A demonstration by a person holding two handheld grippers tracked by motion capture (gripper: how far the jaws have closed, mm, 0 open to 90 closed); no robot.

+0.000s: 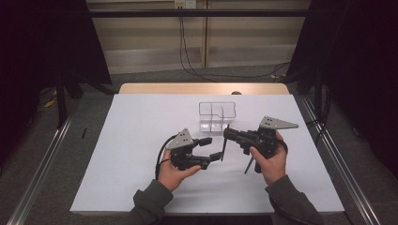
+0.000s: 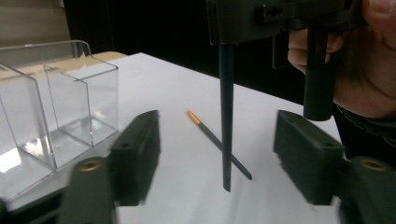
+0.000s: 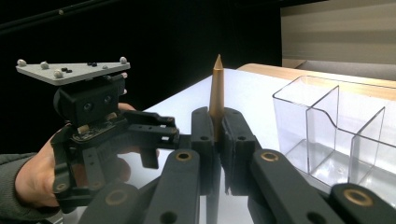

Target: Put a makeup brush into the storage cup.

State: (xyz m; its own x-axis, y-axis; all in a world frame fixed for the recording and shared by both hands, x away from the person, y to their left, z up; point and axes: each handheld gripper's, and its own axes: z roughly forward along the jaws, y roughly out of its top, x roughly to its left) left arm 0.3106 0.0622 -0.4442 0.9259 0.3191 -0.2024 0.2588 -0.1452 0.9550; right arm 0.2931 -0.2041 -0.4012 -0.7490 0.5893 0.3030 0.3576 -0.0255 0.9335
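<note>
High view: the left gripper point(image 1: 213, 147) is sitting near the table's point(image 1: 141, 140) middle with its jaws standing apart, nothing between the pads. The right gripper point(image 1: 227, 133) is clamping a dark pencil point(image 1: 224, 146), which is hanging nearly upright just in front of a clear organiser point(image 1: 217, 115).

Left gripper view: its black jaws are standing wide; the pencil point(image 2: 227, 116) is hanging between them, untouched by either pad, its shadow point(image 2: 217, 142) lying on the white sheet. The organiser point(image 2: 56, 112) is standing to the left.

Right gripper view: the jaws are pressing shut on the pencil point(image 3: 216, 88), its sharpened wooden tip pointing up.
</note>
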